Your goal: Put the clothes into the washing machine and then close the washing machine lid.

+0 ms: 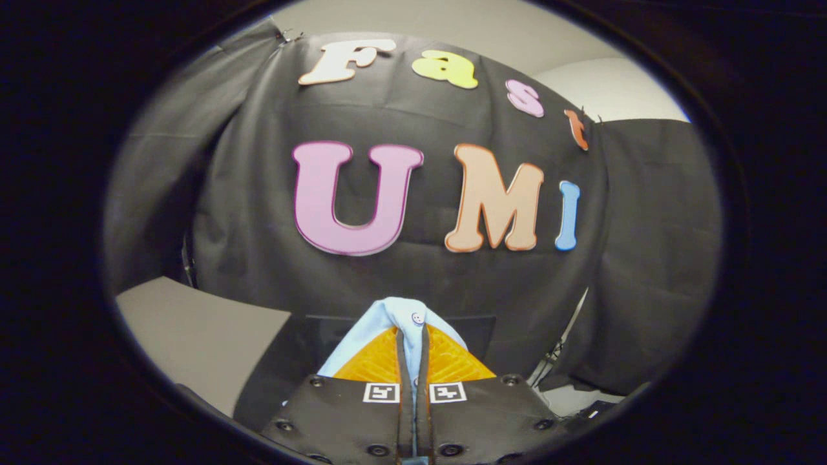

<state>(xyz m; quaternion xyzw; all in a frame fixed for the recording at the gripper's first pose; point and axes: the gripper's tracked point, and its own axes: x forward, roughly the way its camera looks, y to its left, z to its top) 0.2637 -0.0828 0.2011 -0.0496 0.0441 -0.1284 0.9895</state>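
Hand-held gripper (413,352) raised, pinching a pale blue garment (395,323) in front of the booth's black cloth wall (413,278).

Nearest are the gripper's two black finger mounts, each with a small square marker. Its two orange fingers (371,361) are pressed close together, clenched on a fold of the garment; a strip of the fabric runs down the narrow gap between them. The cloth bunches over the fingertips, with a small white button (417,318) showing on top. Just beyond and below lies a dark flat surface (303,349), with a grey counter (200,336) beside it. Farthest back hangs the wall.
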